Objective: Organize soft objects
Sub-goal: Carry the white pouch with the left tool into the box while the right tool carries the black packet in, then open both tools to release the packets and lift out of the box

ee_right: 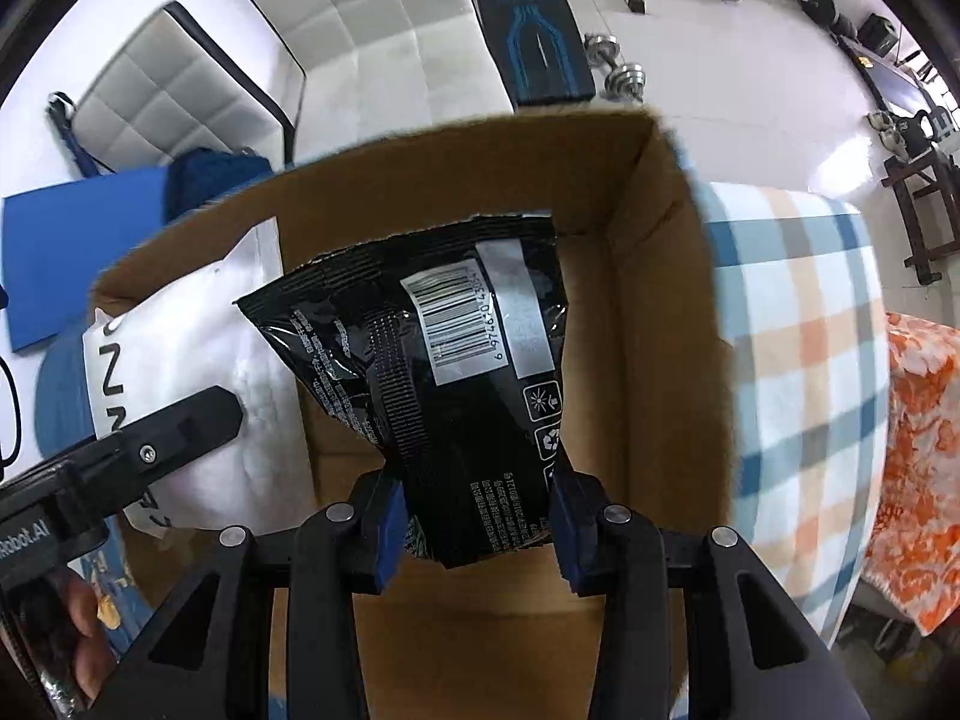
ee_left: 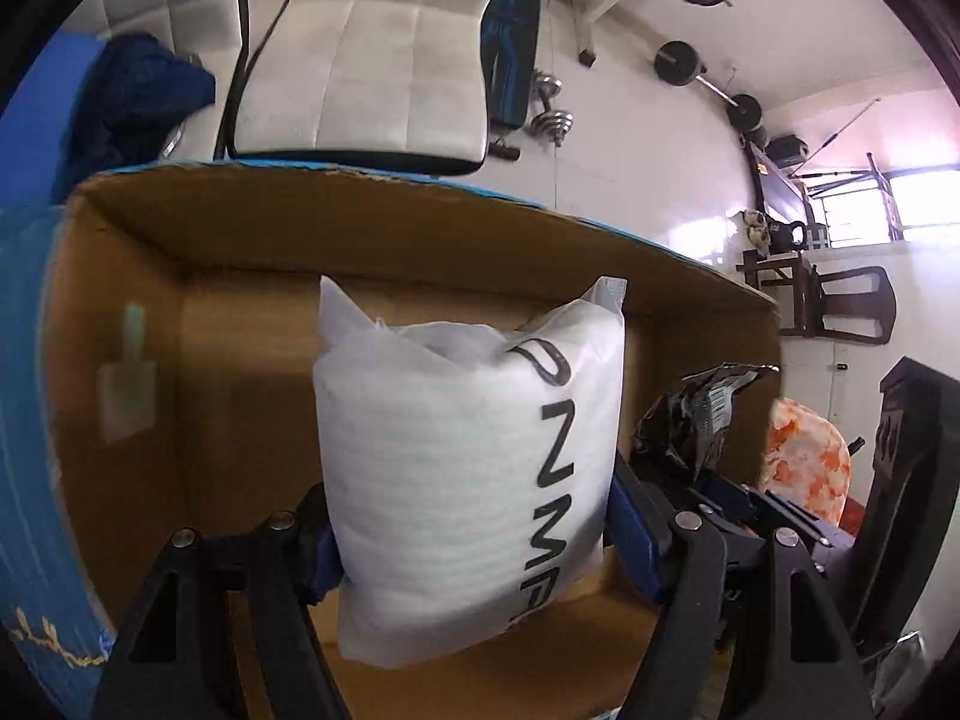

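My left gripper (ee_left: 474, 546) is shut on a white foam pouch (ee_left: 462, 468) with black letters and holds it upright inside the open cardboard box (ee_left: 240, 228). My right gripper (ee_right: 474, 525) is shut on a black plastic packet (ee_right: 444, 360) with a barcode label, held over the same box (ee_right: 660, 300). The white pouch (ee_right: 198, 360) and one left finger (ee_right: 168, 432) show at the left of the right wrist view. The black packet (ee_left: 696, 414) shows at the right of the left wrist view.
A blue checked blanket (ee_right: 798, 360) lies right of the box, an orange-white cloth (ee_right: 918, 450) beyond it. A dark blue knit item (ee_left: 138, 102) and a blue mat (ee_right: 78, 252) lie behind the box. A white padded chair (ee_left: 372, 60) and dumbbells (ee_left: 549, 108) stand on the floor.
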`<state>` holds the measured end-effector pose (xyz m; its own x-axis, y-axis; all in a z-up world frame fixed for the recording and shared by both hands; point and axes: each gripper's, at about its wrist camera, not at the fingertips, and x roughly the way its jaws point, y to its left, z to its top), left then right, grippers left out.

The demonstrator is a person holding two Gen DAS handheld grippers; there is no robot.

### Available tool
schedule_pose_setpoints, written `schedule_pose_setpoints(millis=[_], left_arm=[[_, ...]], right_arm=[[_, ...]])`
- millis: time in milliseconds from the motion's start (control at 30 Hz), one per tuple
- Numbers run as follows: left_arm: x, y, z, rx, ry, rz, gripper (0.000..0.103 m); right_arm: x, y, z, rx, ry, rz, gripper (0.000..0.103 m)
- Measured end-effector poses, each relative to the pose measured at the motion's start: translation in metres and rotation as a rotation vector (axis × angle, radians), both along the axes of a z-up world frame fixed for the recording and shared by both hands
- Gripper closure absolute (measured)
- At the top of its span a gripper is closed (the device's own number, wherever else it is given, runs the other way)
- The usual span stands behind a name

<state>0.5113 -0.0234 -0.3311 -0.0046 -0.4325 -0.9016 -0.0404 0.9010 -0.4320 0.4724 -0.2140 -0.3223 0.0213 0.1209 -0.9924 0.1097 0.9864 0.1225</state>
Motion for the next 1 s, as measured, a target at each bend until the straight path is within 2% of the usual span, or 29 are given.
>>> schedule_pose_setpoints(millis=[267, 400, 567, 800, 867, 1000], left_arm=[[0.016, -0.012, -0.047, -0.036, 0.098, -0.047, 0.032], [0.017, -0.015, -0.056, -0.027, 0.097, -0.049, 0.032], [0.014, -0.014, -0.071, -0.054, 0.149, -0.026, 0.027], [0.015, -0.011, -0.069, -0.038, 0.189, -0.001, 0.023], [0.014, -0.011, -0.065, -0.009, 0.201, -0.008, 0.018], [0.015, -0.009, -0.040, 0.098, 0.148, -0.043, 0.016]], right_arm=[[0.023, 0.007, -0.049, -0.036, 0.062, 0.012, 0.060], [0.027, 0.004, -0.066, -0.039, 0.082, 0.005, 0.060], [0.034, -0.004, -0.077, -0.044, 0.111, -0.017, 0.058], [0.041, -0.010, -0.086, -0.033, 0.136, -0.033, 0.051], [0.041, -0.012, -0.086, -0.027, 0.147, -0.029, 0.049], [0.038, -0.008, -0.078, -0.030, 0.144, 0.004, 0.044]])
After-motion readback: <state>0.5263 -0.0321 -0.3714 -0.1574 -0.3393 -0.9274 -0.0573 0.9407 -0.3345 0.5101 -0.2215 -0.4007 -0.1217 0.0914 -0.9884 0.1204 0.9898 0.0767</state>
